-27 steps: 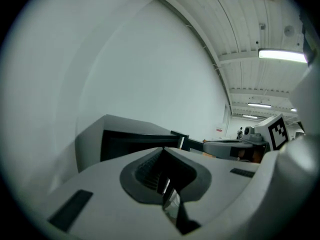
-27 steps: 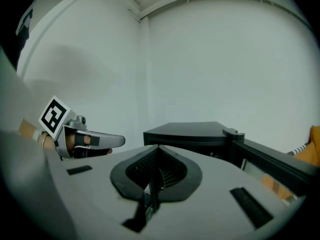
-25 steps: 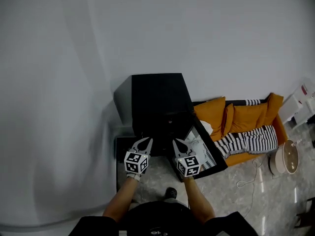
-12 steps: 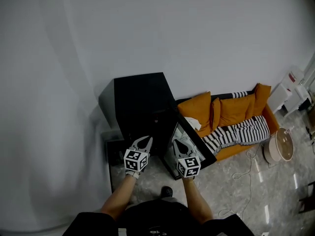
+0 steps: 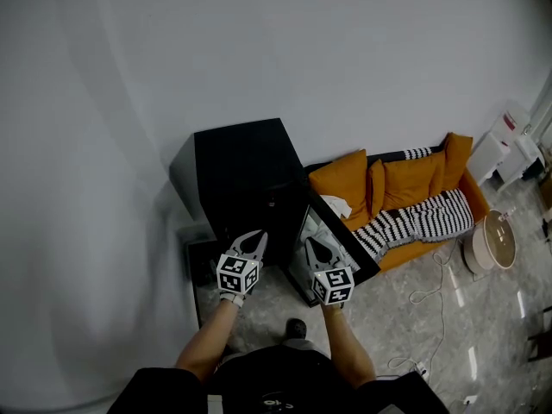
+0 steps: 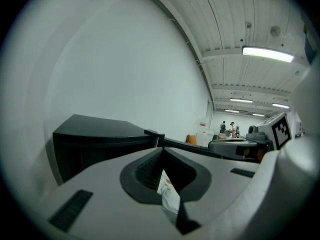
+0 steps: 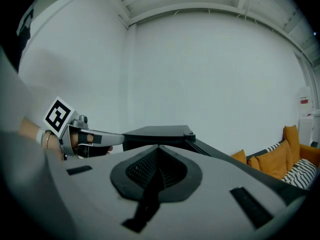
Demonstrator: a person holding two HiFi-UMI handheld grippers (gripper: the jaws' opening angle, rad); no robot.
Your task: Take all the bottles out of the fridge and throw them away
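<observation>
No bottle could be made out; any would be inside the black fridge (image 5: 237, 158), whose door (image 5: 332, 240) stood open. The left gripper (image 5: 257, 236) and right gripper (image 5: 310, 243) hovered just before it, both clenched and empty. This looked like the approach step. Next, one gripper would have to spread its jaws and reach inside.

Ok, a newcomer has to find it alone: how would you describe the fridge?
Against the white wall sits an orange sofa. Left of it in the head view stands the fridge. It is the only black box there, its door open towards the sofa.
</observation>
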